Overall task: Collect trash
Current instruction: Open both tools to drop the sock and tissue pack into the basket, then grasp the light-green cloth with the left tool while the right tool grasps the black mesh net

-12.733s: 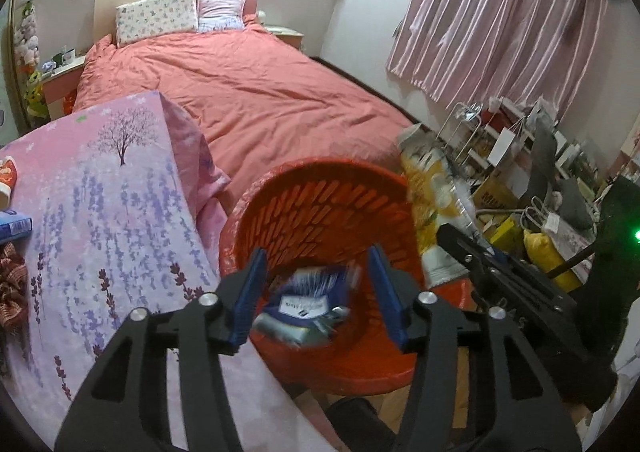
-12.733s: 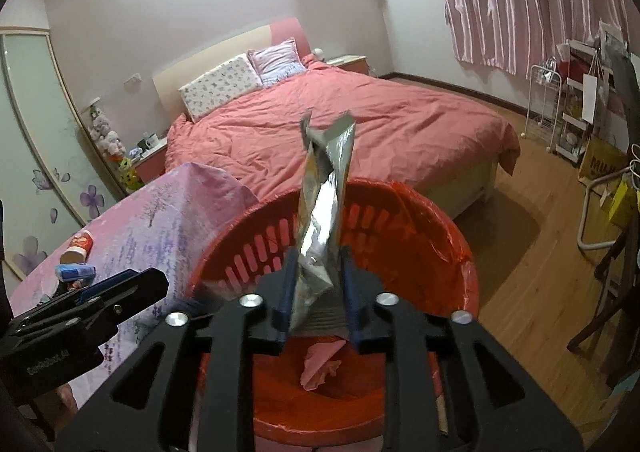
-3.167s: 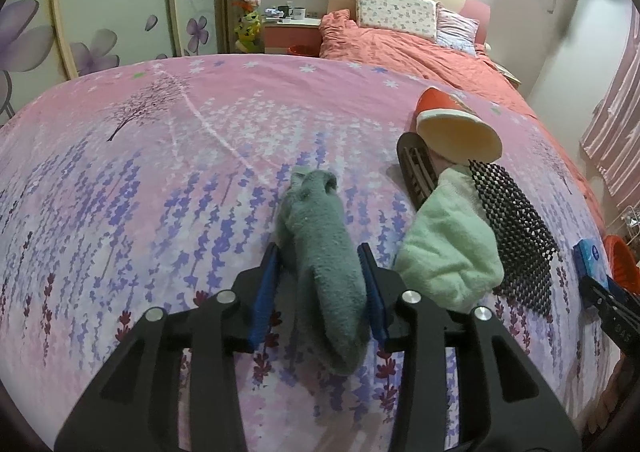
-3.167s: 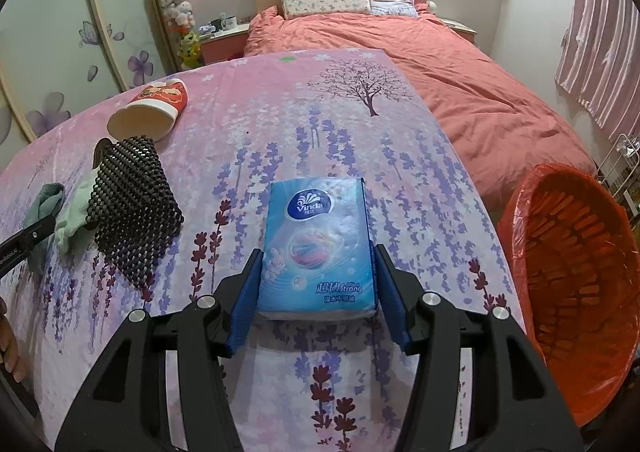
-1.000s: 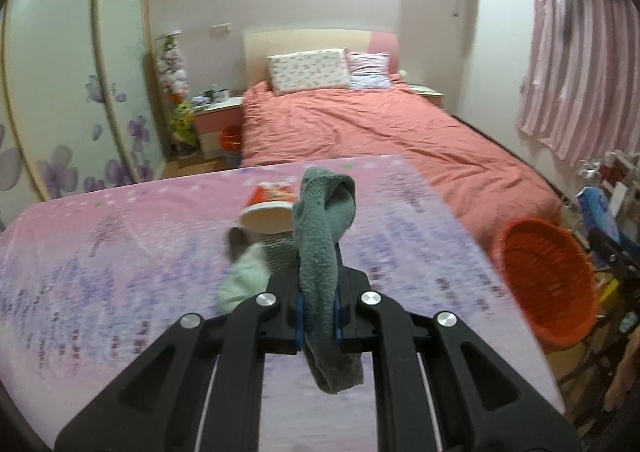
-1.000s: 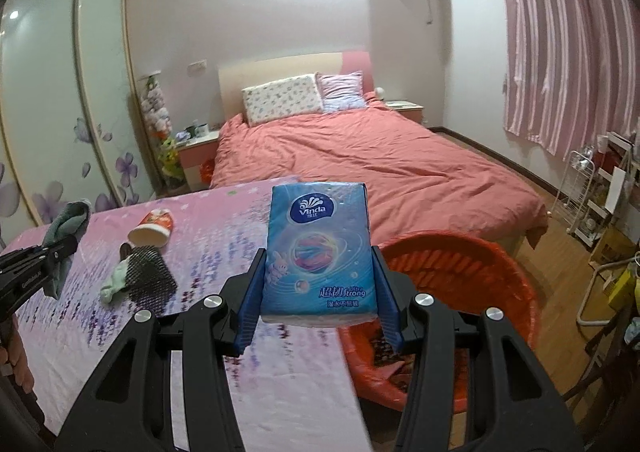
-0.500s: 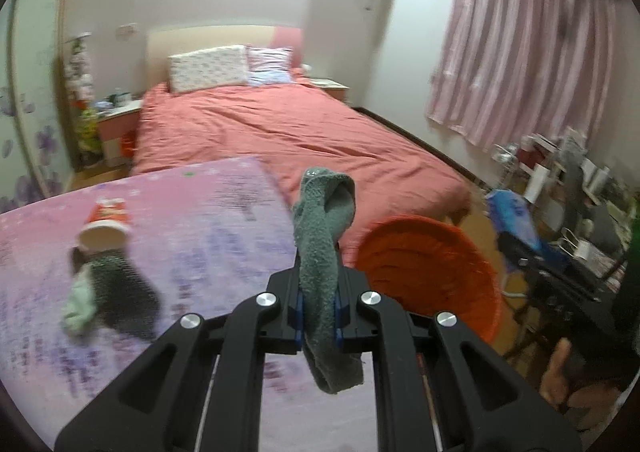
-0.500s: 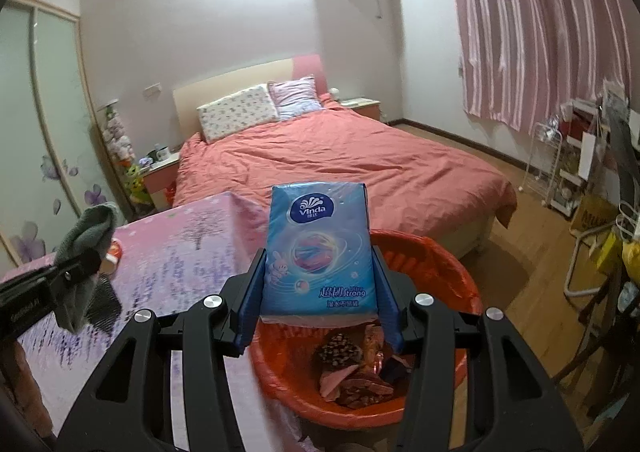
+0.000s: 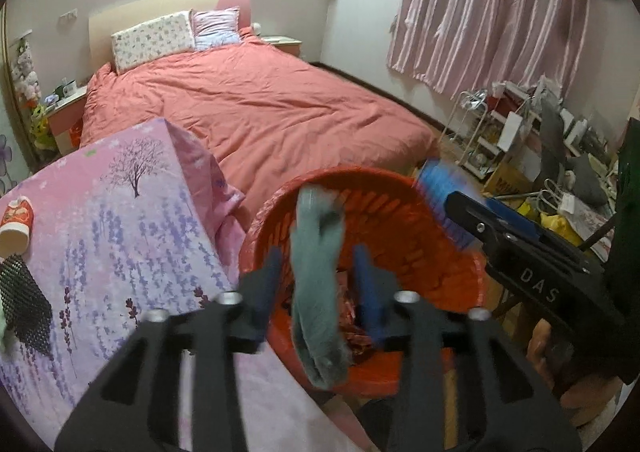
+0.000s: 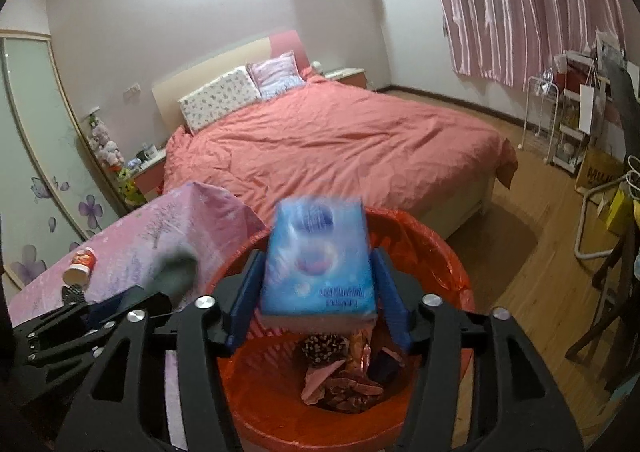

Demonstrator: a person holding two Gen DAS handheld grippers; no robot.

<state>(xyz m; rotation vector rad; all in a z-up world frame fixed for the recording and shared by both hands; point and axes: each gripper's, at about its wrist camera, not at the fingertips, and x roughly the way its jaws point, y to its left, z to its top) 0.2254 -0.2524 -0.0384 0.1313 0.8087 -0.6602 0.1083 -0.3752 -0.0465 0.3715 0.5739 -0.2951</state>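
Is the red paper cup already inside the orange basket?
No, the red paper cup lies on its side on the pink flowered cloth, apart from the orange basket.

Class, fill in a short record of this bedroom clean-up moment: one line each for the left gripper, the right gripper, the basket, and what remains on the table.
Left gripper: jaws just opened, grey sock loose between them.
Right gripper: jaws just widened, blue tissue pack between them, apparently released.
Basket: orange, below both grippers, wrappers inside.
Table: paper cup, black mesh piece.
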